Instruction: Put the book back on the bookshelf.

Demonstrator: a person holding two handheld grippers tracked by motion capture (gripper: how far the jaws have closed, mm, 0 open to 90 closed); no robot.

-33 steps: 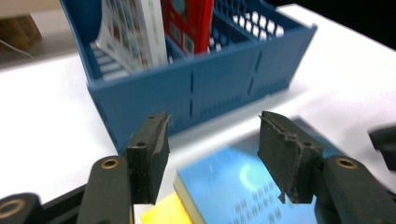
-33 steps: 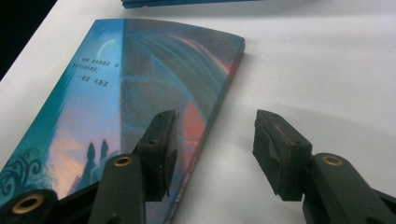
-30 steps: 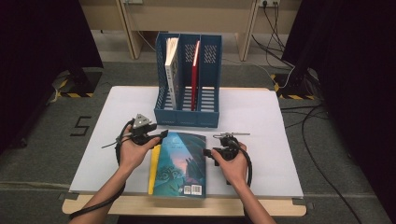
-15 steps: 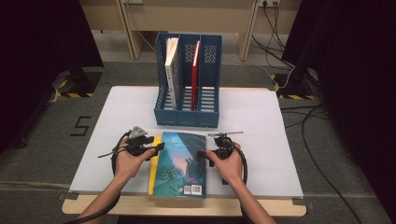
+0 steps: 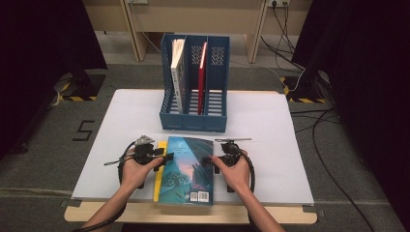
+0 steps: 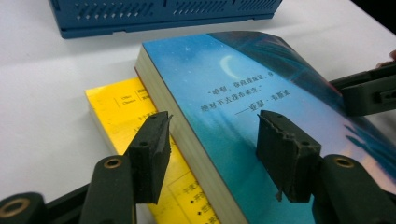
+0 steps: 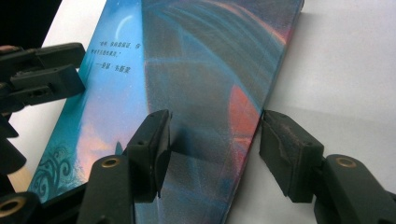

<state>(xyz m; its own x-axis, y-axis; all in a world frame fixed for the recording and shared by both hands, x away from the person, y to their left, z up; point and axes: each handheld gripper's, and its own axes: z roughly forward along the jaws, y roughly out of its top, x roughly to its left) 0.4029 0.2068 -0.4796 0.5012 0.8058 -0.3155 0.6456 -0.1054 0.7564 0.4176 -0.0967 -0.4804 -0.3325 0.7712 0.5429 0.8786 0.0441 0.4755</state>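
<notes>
The blue book [image 5: 186, 169] lies flat on the white worktop [image 5: 270, 130], near the person's edge, stacked on a yellow book [image 5: 157, 176] whose strip peeks out along its left side. The left tongs [image 5: 167, 157] and the right tongs [image 5: 212, 159] come at it from opposite long edges, which looks like a two-sided approach meant to lift or steady the book evenly, probably so it can go upright into the blue file rack [image 5: 195, 82] standing just behind, where a grey-spined book [image 5: 178, 72] and a red book [image 5: 201, 72] already stand in the left and middle compartments and the right one is free. The left gripper view shows what the high view cannot: the left tongs [image 6: 212, 137] stand spread, one jaw over the yellow book [image 6: 126, 112] and the other above the blue book's cover [image 6: 233, 116], straddling the page edge without pinching it, with the rack's base [image 6: 159, 14] beyond. The right gripper view shows the right tongs [image 7: 215, 140] spread as well, one jaw over the cover [image 7: 196, 70] and the other outside the spine over bare worktop [image 7: 345, 60], and the left tongs sit farther off at the book's opposite edge. The high view alone gives the rack's compartments and the book's place on the worktop.
</notes>
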